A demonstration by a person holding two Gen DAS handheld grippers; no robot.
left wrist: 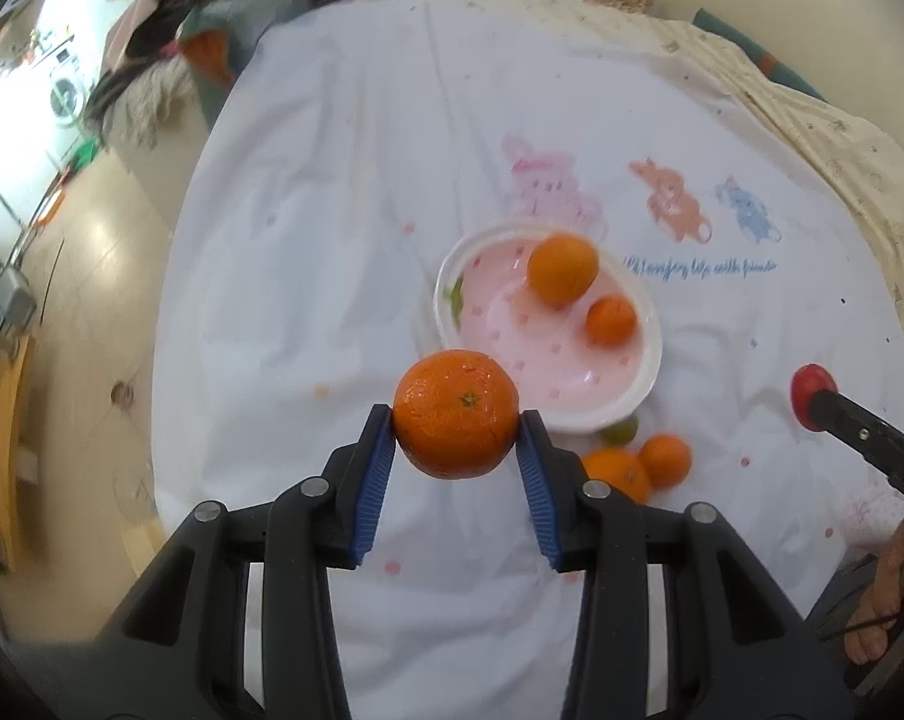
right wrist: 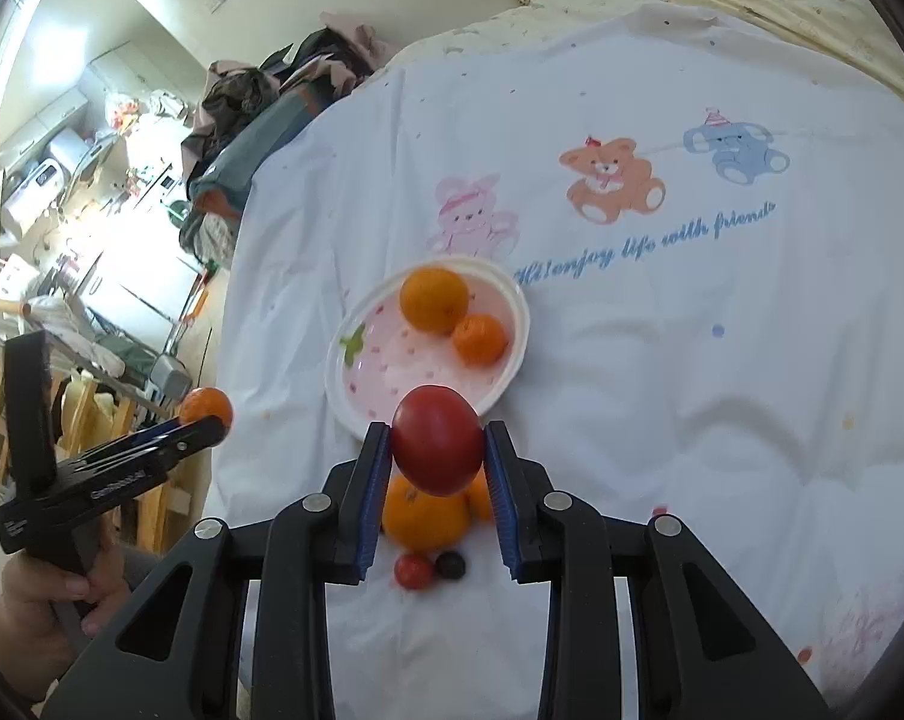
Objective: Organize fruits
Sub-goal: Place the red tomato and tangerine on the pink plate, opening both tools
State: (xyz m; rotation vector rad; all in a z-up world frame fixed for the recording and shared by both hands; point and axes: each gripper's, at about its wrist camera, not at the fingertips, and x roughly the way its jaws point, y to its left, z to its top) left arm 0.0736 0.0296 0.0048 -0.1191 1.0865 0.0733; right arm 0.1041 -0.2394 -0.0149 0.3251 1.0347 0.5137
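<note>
Fruit carried above the sheet (left wrist: 332, 210): an orange (left wrist: 455, 414) is clamped by the left gripper (left wrist: 455, 420), a tomato (right wrist: 437, 439) by the right gripper (right wrist: 437, 444). Either could be dropped beside the bowl (left wrist: 638, 402) if released early, since rounded skins slip.

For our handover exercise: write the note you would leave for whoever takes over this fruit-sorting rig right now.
Left gripper: shut on an orange, held above the cloth.
Right gripper: shut on a red fruit, also in the air.
Bowl: two oranges inside, big and small.
Left on the cloth near the bowl: two oranges, a green fruit, a small red one, a dark one.
Likely next: put both held fruits down, then sort the rest.
</note>
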